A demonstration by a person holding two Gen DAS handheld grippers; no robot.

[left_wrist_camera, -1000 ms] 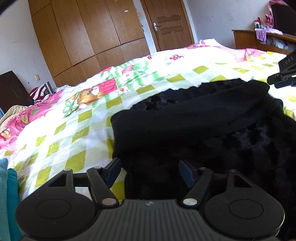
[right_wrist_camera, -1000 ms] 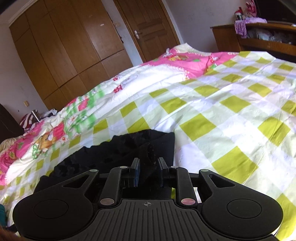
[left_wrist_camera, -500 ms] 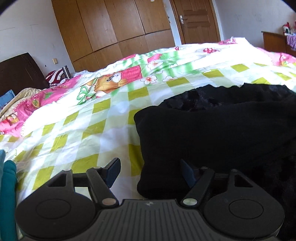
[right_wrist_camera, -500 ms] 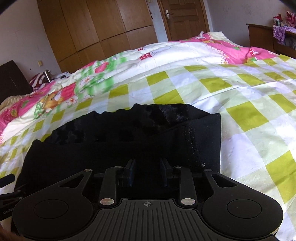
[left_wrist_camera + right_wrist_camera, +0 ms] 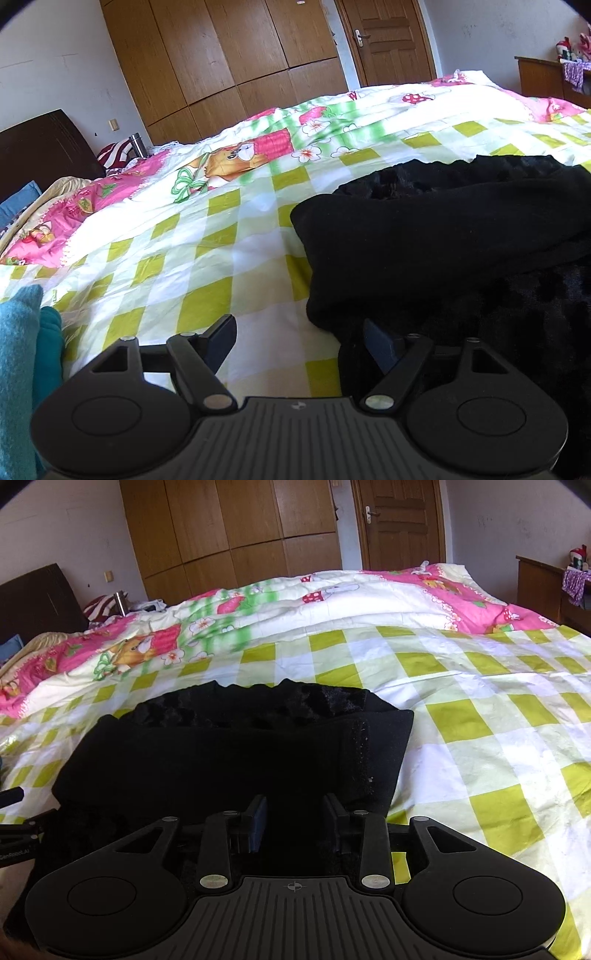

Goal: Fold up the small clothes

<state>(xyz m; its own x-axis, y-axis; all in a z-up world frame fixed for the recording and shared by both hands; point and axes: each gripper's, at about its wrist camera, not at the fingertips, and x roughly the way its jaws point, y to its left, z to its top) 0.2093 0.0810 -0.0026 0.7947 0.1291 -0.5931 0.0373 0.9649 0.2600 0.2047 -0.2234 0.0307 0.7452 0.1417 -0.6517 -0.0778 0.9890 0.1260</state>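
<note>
Black garment beyond parted jaws

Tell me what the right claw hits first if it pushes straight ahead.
Most likely the black garment: the right claw is open, and the folded cloth lies directly ahead between its fingers. Beyond it is checked bedding; depth is unclear.

Sunlit bedroom: wooden wardrobe, panelled door, white walls
</note>
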